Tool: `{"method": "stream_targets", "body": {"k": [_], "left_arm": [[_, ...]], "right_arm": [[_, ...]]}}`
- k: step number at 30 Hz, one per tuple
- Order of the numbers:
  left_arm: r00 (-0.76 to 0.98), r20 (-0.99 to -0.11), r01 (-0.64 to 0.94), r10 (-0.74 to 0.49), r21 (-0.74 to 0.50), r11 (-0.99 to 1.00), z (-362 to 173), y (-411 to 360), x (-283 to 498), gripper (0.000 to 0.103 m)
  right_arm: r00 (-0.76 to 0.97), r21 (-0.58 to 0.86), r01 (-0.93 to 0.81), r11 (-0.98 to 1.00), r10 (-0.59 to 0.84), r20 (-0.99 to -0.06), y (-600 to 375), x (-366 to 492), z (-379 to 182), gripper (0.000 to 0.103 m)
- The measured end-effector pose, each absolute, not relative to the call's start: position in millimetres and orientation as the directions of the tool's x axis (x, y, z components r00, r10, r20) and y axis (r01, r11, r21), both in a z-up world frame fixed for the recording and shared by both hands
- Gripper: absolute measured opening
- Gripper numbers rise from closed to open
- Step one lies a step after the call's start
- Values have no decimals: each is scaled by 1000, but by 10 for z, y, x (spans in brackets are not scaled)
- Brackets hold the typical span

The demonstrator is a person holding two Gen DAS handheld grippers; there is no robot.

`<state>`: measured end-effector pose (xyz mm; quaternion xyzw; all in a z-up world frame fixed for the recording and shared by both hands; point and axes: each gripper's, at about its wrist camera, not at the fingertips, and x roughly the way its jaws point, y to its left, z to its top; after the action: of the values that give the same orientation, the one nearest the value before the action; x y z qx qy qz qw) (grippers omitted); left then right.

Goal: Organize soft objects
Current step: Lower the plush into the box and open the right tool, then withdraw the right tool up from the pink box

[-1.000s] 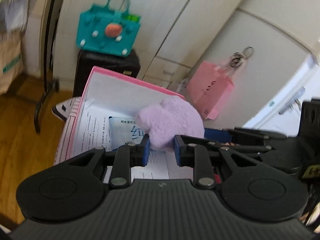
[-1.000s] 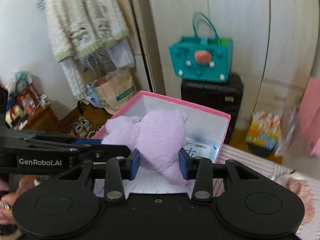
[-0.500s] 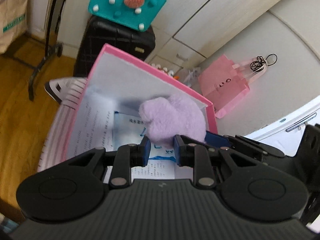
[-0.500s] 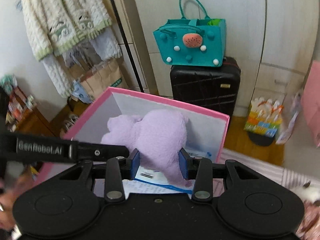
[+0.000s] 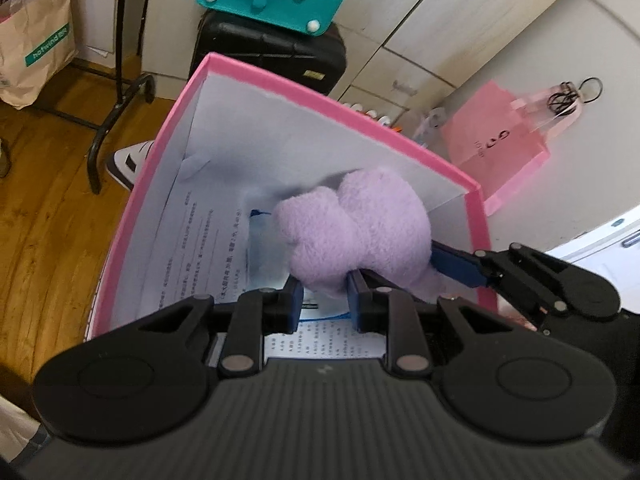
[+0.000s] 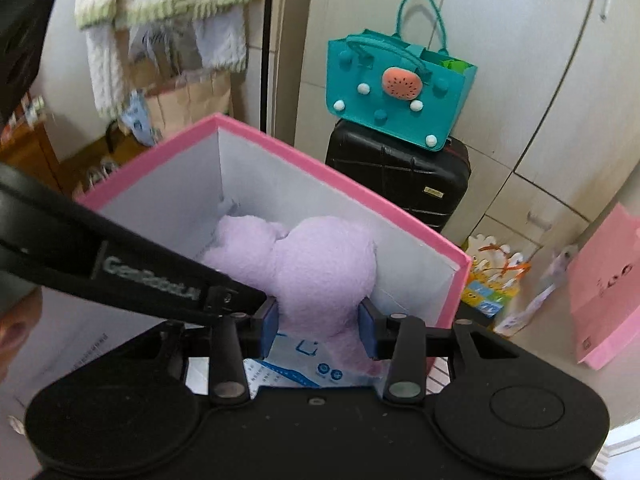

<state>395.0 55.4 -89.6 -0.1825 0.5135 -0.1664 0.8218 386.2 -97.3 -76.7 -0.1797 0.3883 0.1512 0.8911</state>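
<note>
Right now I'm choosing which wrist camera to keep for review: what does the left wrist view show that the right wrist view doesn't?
Only the left wrist view shows the printed papers lining the box floor, the wooden floor and the black rack foot. Only the right wrist view shows the knitted cardigan hanging up and the colourful packet on the floor. Both show the purple plush toy inside the pink box, gripped by both grippers, plus the teal bag on the black suitcase and the pink paper bag.

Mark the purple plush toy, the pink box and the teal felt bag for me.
purple plush toy (image 6: 316, 264): right wrist view, middle of its rounded body.
pink box (image 5: 320, 106): left wrist view, far pink rim.
teal felt bag (image 6: 400, 92): right wrist view, front panel near the watermelon patch.
</note>
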Motion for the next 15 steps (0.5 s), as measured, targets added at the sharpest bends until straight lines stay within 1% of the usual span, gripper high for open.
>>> {"method": "stream_targets", "body": {"k": [3, 6, 7, 10, 12, 14, 15], "left_arm": [[414, -798, 60, -438, -456, 888, -935, 515, 3947, 25], [449, -800, 86, -397, -404, 911, -835, 476, 3842, 25], [465, -793, 104, -394, -393, 914, -774, 470, 3785, 27], [530, -750, 140, -395, -382, 913, -608, 523, 3608, 35], [566, -735, 172, -373, -337, 926, -506, 514, 3486, 35], [586, -724, 204, -363, -301, 932, -428, 504, 3365, 40], [588, -723, 215, -362, -292, 932, -396, 501, 3307, 40]], "right_arm": [[645, -212, -404, 890, 112, -756, -968, 3886, -800, 51], [659, -206, -392, 896, 118, -743, -982, 3821, -795, 52], [669, -195, -391, 899, 133, -731, -1005, 3768, -771, 52], [703, -159, -391, 907, 182, -688, -1115, 3542, -649, 52], [712, -125, -389, 913, 212, -670, -1205, 3400, -560, 52], [714, -92, -398, 913, 245, -656, -1285, 3241, -462, 52], [715, -80, -402, 912, 259, -649, -1320, 3159, -414, 52]]}}
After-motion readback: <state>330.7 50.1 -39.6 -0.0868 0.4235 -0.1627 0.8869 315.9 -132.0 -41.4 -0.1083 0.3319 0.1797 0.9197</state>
